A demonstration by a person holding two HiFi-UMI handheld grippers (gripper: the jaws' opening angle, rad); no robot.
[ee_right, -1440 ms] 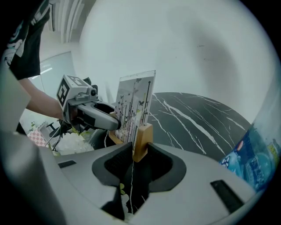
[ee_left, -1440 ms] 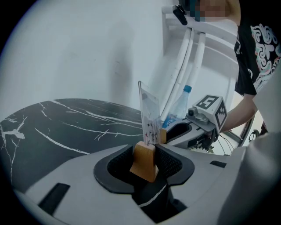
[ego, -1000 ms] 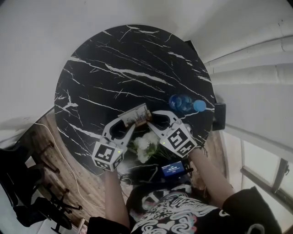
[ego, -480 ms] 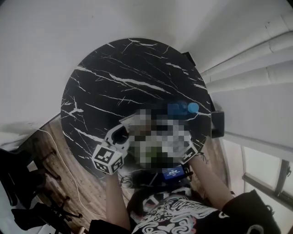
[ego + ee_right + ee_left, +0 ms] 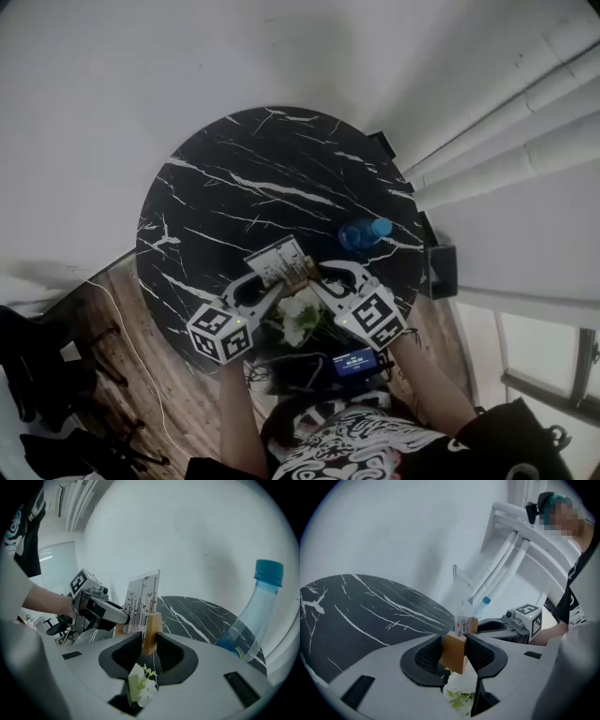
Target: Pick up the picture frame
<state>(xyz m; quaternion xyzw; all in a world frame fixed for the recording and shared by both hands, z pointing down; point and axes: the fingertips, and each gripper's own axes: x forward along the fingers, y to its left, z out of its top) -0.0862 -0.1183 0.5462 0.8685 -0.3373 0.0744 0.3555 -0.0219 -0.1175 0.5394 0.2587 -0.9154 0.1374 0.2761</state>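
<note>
The picture frame [image 5: 278, 259] is a clear panel with a printed sheet, standing on two wooden feet. It hangs above the near edge of the round black marble table [image 5: 234, 187]. My left gripper [image 5: 270, 284] is shut on the left wooden foot [image 5: 454, 652], and the panel [image 5: 461, 595] rises just beyond its jaws. From the other side, my right gripper [image 5: 317, 281] is shut on the right wooden foot [image 5: 151, 631], with the printed sheet [image 5: 142, 601] behind it. Each gripper shows in the other's view: the right gripper [image 5: 492, 625] and the left gripper [image 5: 96, 607].
A blue-capped plastic water bottle [image 5: 364, 232] stands on the table right of the frame, close to the right gripper [image 5: 255, 613]. White flowers [image 5: 300, 314] sit below, between the grippers. A small lit device [image 5: 356, 360] hangs at the person's front. Wooden floor lies to the left.
Both grippers have risen a little with the frame held between them. The head view has tilted, so the table sits lower in the picture.
</note>
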